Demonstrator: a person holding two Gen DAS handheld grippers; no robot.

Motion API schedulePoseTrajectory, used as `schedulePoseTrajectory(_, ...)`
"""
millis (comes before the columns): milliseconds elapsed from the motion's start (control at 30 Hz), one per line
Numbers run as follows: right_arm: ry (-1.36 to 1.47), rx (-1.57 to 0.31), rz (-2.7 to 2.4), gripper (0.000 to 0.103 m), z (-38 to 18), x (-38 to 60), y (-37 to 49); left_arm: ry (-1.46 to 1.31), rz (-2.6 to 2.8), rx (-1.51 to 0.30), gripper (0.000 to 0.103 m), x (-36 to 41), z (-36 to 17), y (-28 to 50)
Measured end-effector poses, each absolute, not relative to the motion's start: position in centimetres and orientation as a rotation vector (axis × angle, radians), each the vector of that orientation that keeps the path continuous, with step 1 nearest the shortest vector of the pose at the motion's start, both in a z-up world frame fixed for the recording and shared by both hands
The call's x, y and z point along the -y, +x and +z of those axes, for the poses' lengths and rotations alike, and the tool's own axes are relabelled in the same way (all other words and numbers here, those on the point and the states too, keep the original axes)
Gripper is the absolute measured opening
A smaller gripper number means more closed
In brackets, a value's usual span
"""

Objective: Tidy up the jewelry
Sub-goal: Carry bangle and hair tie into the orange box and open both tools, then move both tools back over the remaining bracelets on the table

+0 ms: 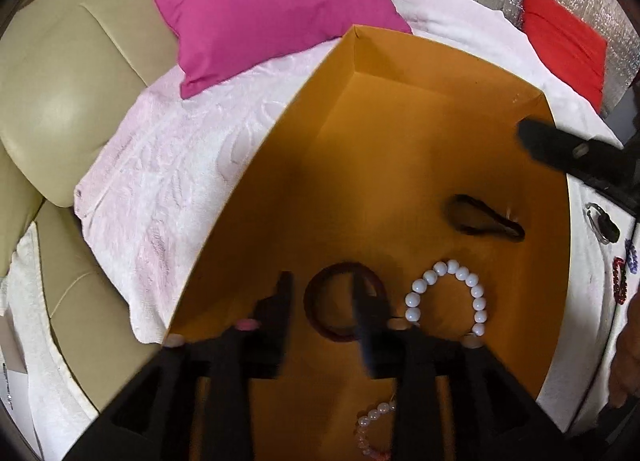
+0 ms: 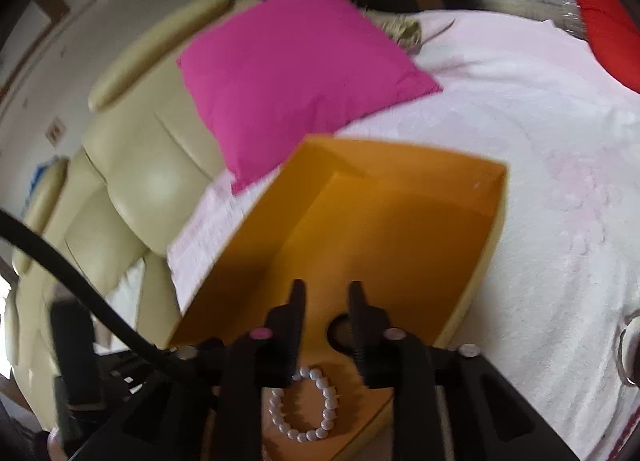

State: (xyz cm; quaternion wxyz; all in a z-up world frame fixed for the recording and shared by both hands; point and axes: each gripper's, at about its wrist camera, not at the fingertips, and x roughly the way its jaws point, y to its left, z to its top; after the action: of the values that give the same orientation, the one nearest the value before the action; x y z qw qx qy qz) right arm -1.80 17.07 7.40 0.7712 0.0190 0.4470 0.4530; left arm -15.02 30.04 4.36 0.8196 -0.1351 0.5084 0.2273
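I count four bracelets in my orange cardboard box point(image 1: 400, 109): white bead bracelet point(image 1: 446, 293), maroon bangle point(image 1: 344, 301), dark band point(image 1: 484, 217), pale pink beads point(image 1: 372, 429). Left tool point(image 1: 320, 289) and right tool point(image 2: 326, 297) both gape, empty.

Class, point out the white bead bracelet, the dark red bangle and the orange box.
white bead bracelet point(image 1: 476, 291), left wrist view, on a bead at its right side.
dark red bangle point(image 1: 310, 301), left wrist view, on its left arc.
orange box point(image 1: 256, 165), left wrist view, on its left wall.
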Motion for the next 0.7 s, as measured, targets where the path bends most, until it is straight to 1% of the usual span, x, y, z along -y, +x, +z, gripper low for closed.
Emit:
schedulePoseTrajectory(33,0.062,-0.956,0.98,0.036,7.8,-16.4,-1.6,-0.287,0.489,-1.075,0.041,-30.0,4.5,-15.1)
schedulePoseTrajectory(67,0.089,-0.941,0.973,0.042,8.2,-15.7,-1.3,-0.285,0.496,-1.066,0.041,-29.9,4.8,-15.3)
schedulePoseTrajectory(167,0.164,-0.867,0.952,0.042,9.4,-12.9,-0.8,-0.276,0.508,-1.036,0.042,-29.5,5.7,-15.7)
schedulePoseTrajectory(300,0.192,-0.823,0.906,0.042,10.6,-9.7,-0.4,-0.274,0.504,-0.986,0.044,-28.2,7.3,-15.8)
schedulePoseTrajectory(333,0.195,-0.825,0.892,0.042,10.8,-9.0,-0.2,-0.275,0.497,-0.976,0.045,-27.7,7.7,-15.7)
schedulePoseTrajectory(400,0.209,-0.837,0.858,0.042,10.7,-7.4,0.3,-0.271,0.469,-0.953,0.051,-26.2,8.5,-15.5)
schedulePoseTrajectory(467,0.218,-0.849,0.834,0.042,10.7,-5.9,0.6,-0.257,0.443,-0.931,0.054,-24.4,9.4,-15.1)
schedulePoseTrajectory(633,0.243,-0.883,0.763,0.042,10.6,-1.5,1.9,-0.211,0.368,-0.892,0.055,-20.1,11.5,-14.3)
schedulePoseTrajectory(700,0.268,-0.897,0.747,0.042,10.7,0.8,2.5,-0.183,0.332,-0.882,0.059,-18.0,12.1,-14.0)
